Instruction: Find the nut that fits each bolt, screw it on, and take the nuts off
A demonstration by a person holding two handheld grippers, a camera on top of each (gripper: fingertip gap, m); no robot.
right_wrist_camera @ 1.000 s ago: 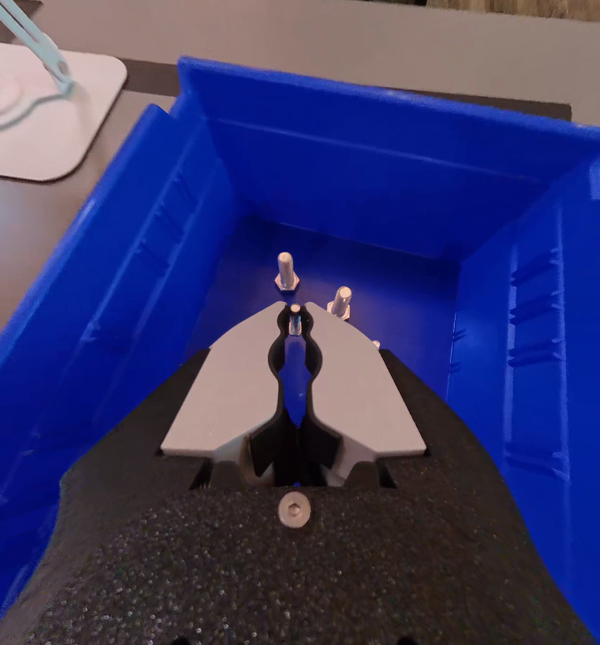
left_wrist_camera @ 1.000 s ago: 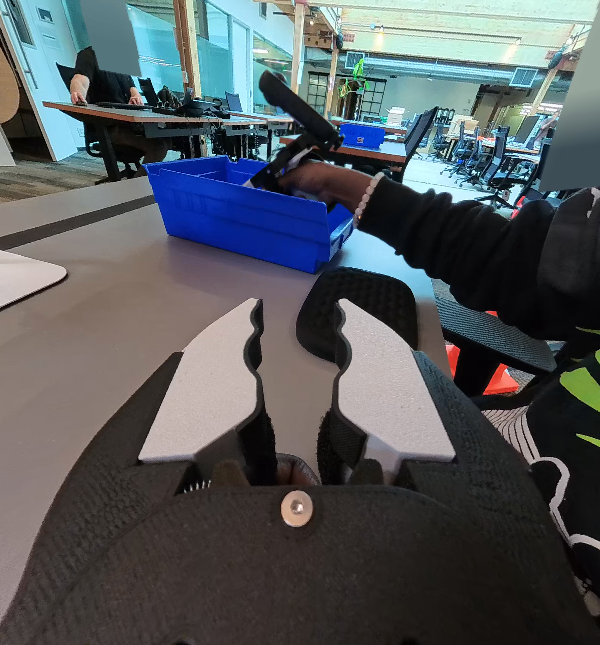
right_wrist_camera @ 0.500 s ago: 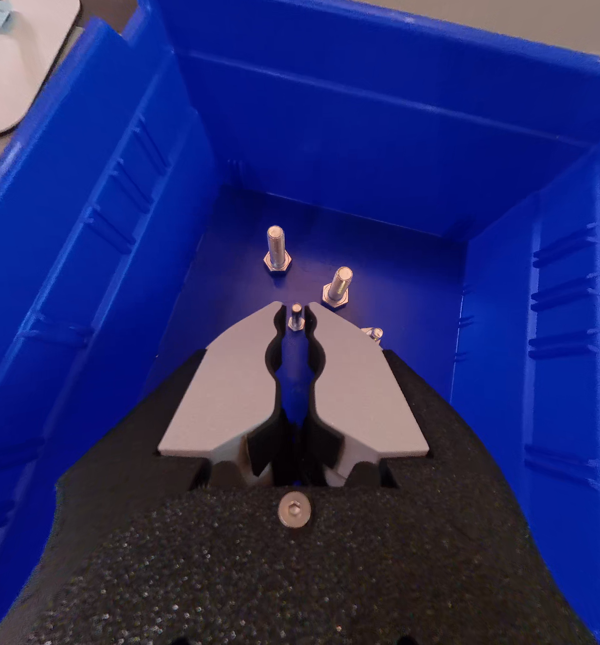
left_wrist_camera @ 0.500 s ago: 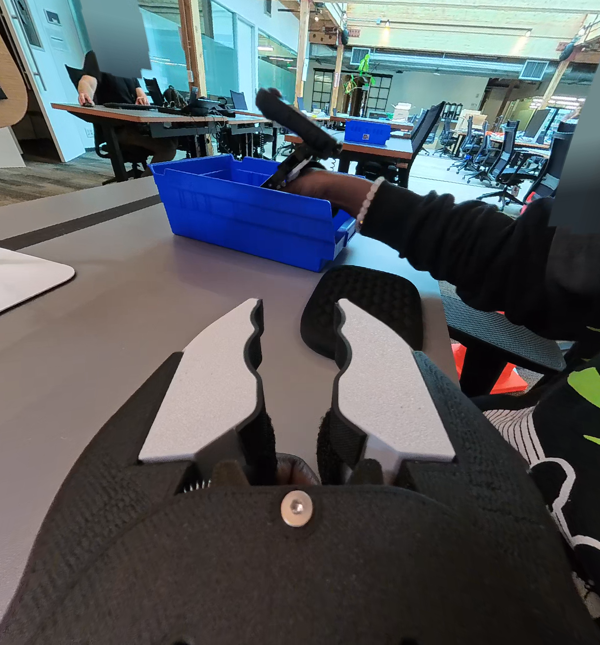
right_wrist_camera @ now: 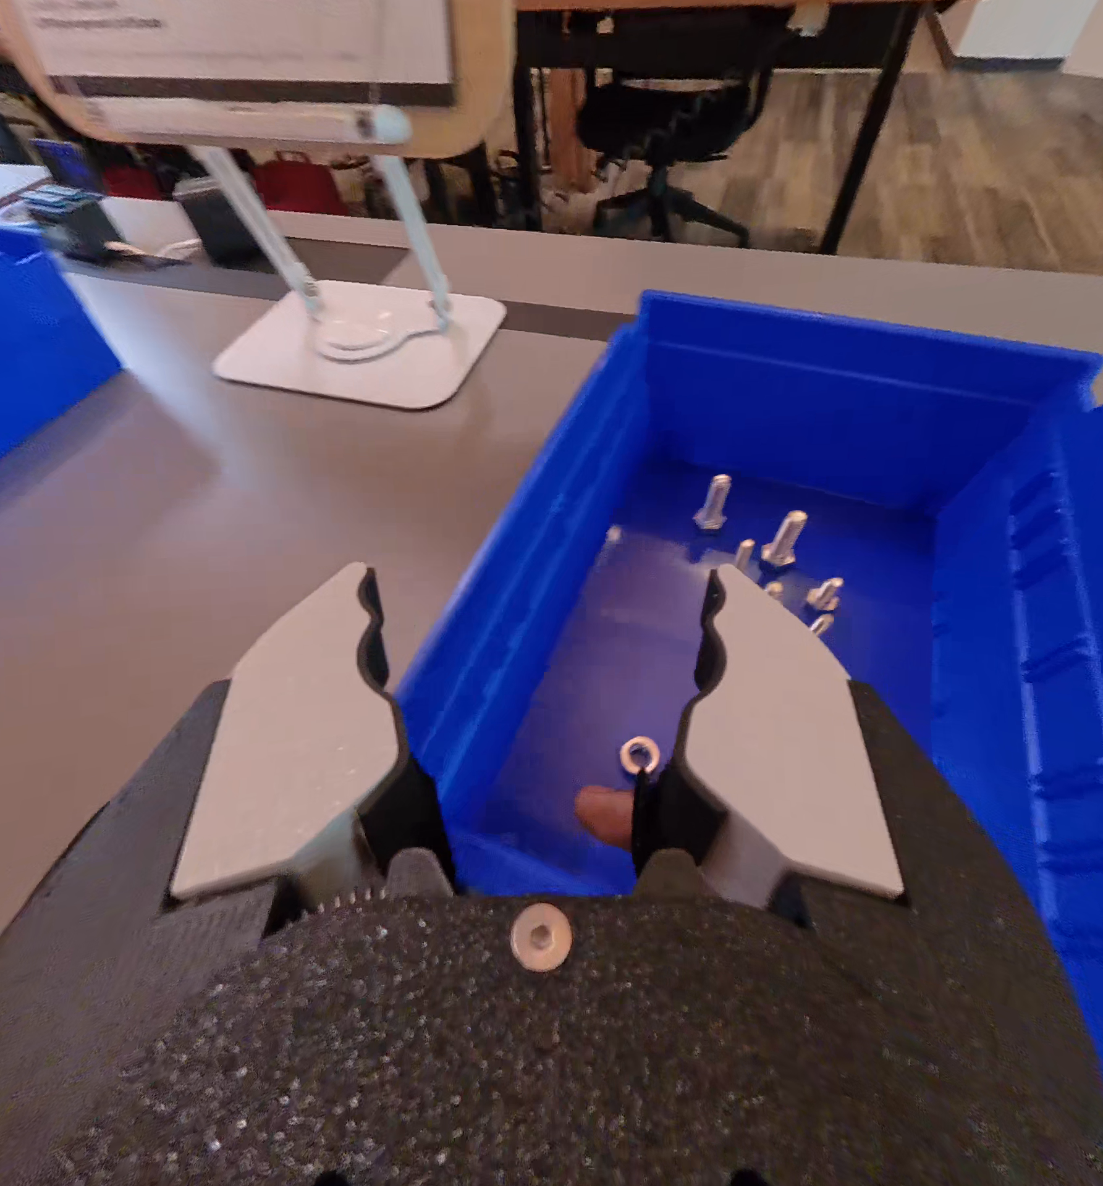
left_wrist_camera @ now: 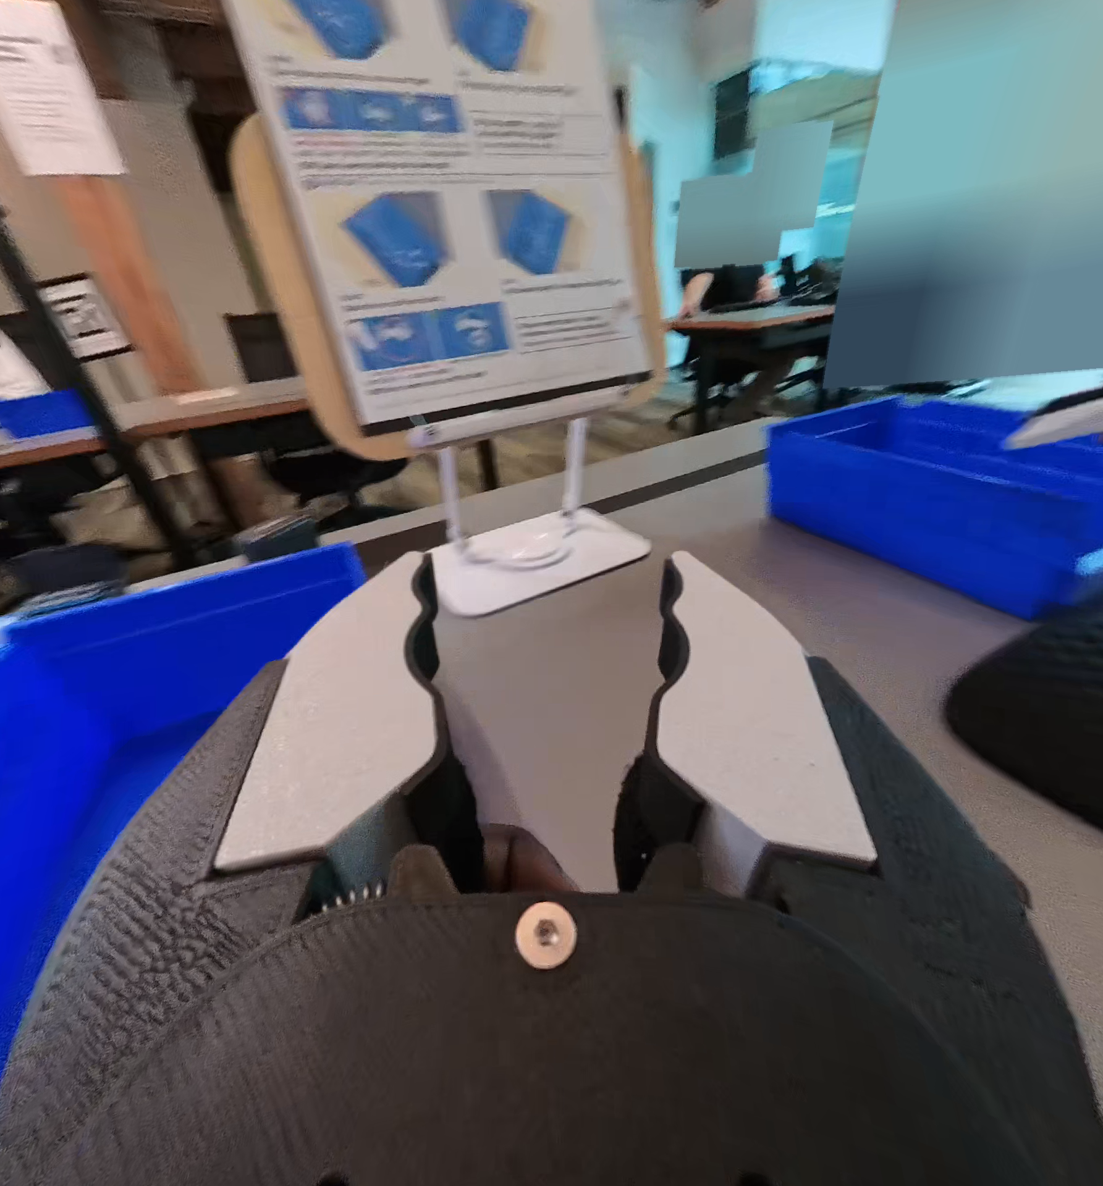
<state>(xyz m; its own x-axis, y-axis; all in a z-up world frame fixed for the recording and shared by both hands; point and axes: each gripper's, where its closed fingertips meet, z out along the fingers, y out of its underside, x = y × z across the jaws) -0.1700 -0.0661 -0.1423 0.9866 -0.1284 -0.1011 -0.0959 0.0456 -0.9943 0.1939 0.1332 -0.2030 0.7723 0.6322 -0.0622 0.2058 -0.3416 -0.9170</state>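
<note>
Both our grippers are spread wide with nothing in the fingers. Right gripper (right_wrist_camera: pixel 539 577) hangs tilted over the blue bin (right_wrist_camera: pixel 504 642), bolts (right_wrist_camera: pixel 783 539) upright at its far end, nut (right_wrist_camera: pixel 637 758) nearer us. Left gripper (left_wrist_camera: pixel 545 571) sits level above the table (left_wrist_camera: pixel 857 642).

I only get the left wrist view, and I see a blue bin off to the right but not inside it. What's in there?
Observer: Several silver bolts stand on their heads at the far end of the blue bin.
Visitor: Any nuts with them?
Observer: One small silver ring, apparently a nut, lies alone on the bin floor, nearer the camera.
Visitor: Is the other gripper holding anything?
Observer: No. The right gripper has its jaws wide apart and empty, above the bin's left wall.
</note>
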